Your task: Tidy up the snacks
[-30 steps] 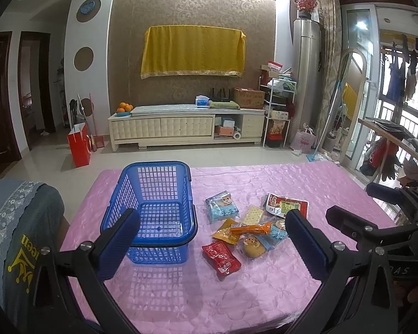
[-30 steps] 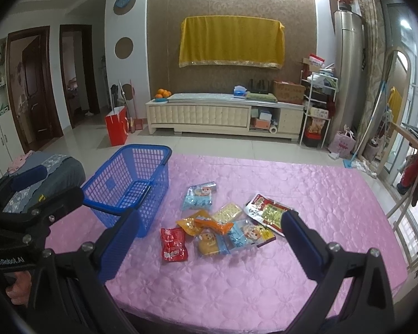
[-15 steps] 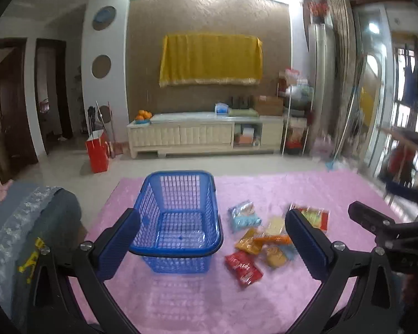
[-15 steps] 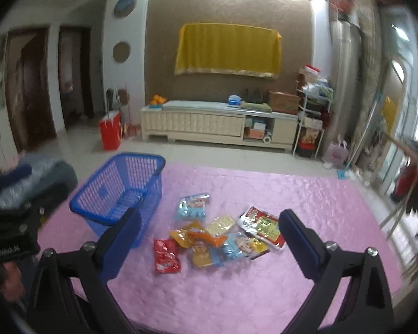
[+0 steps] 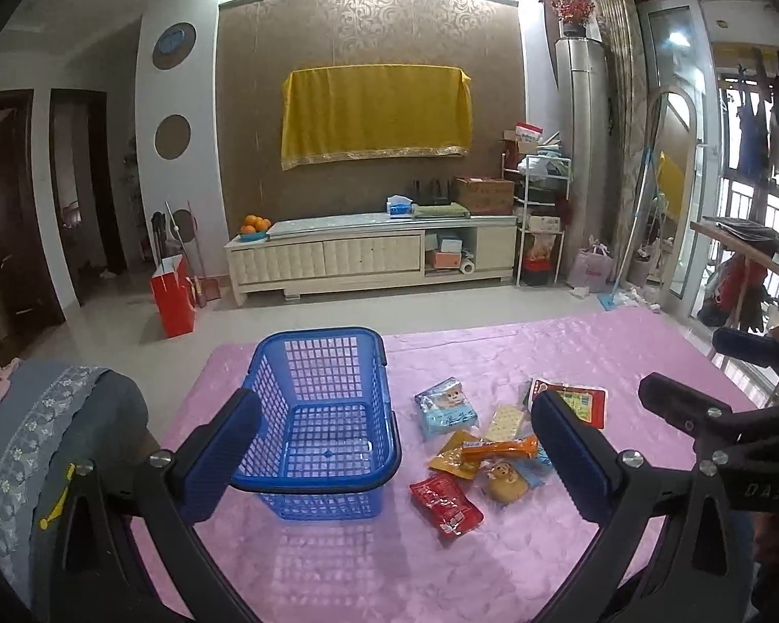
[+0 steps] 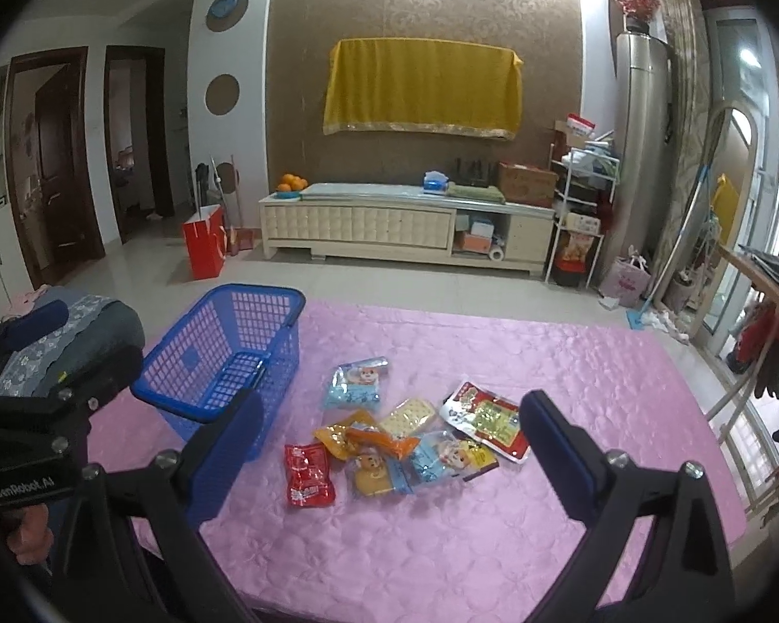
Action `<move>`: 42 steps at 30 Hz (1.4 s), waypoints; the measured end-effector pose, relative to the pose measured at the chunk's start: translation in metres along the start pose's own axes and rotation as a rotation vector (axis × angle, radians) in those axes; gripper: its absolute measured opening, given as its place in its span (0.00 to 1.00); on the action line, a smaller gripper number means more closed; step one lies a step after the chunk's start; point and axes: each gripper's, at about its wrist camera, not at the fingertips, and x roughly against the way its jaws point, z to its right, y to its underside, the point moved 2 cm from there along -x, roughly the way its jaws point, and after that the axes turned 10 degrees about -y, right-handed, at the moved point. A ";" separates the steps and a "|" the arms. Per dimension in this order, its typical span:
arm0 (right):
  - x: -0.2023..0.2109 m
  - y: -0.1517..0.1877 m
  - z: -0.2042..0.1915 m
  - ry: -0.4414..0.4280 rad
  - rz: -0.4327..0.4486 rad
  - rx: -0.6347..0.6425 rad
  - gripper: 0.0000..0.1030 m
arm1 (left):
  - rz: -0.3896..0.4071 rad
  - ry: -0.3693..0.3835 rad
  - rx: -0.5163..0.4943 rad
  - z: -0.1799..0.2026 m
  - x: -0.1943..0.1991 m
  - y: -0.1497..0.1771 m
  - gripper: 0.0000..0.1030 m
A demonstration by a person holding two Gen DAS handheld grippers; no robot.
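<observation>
Blue basket (image 5: 327,415) seen empty on pink tbl (image 5: 493,560). Snack pkts (image 6: 389,441) piled just beside it, none binned yet. L gripper (image 5: 394,446) & R gripper (image 6: 389,446) held spread wide, nothing gripped. Task judged unstarted.

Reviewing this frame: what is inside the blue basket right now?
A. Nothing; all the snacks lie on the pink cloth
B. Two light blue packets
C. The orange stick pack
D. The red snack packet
A. The blue basket shows only its bare mesh floor, while the snack packets, the red packet among them, lie beside it on the pink cloth; both tongs are open and hold nothing.
</observation>
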 end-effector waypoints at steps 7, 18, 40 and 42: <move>0.002 0.000 -0.002 -0.014 0.001 -0.007 0.98 | -0.003 -0.002 0.017 -0.006 0.002 -0.002 1.00; 0.002 -0.005 0.004 -0.029 -0.004 -0.008 0.98 | -0.004 0.009 0.003 -0.002 0.000 -0.006 1.00; -0.091 0.008 0.098 -0.132 -0.212 0.044 0.98 | -0.215 0.050 -0.108 0.072 -0.093 0.003 1.00; -0.104 0.012 0.106 -0.134 -0.243 0.046 0.98 | -0.241 0.051 -0.128 0.081 -0.104 0.008 1.00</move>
